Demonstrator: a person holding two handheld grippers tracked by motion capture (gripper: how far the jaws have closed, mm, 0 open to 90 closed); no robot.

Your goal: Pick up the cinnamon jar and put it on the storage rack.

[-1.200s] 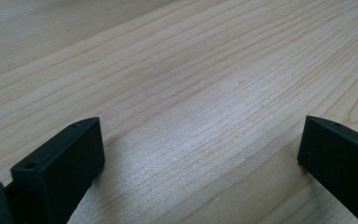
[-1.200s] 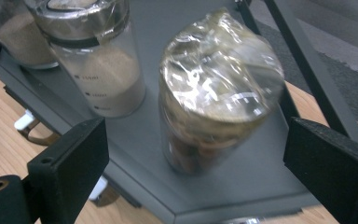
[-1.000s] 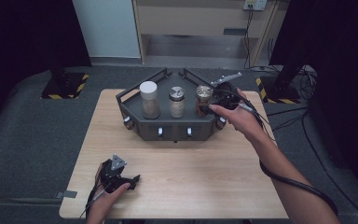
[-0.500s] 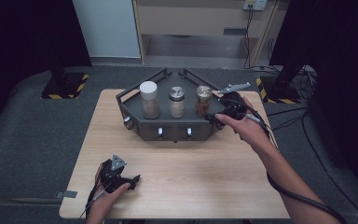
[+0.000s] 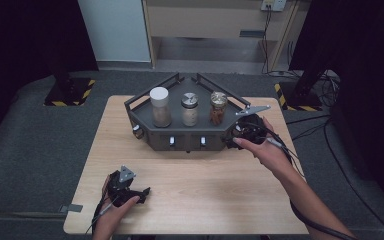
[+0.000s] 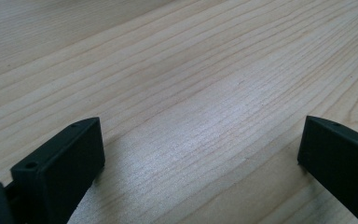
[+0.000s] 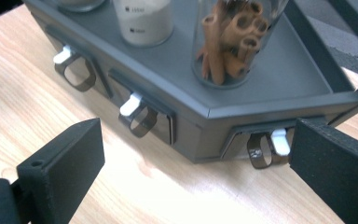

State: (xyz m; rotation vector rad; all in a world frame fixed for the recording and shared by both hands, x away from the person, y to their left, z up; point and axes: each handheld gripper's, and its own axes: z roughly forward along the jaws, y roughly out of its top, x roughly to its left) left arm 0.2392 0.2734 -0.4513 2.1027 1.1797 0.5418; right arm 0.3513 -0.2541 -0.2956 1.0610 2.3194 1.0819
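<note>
Drawer pull of bent bronze metal with a white tab sits on the angled right face of the matte grey spice rack, just ahead of the right tool, whose blocky black jaws have just been opening with nothing between. Left tool rests apart on the pale wood-grain desk.

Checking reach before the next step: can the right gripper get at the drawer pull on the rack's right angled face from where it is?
Probably yes. The right gripper has open jaws, which have just been opening, nothing between them. The drawer pull hangs ahead near one jaw, bare table between.
</note>
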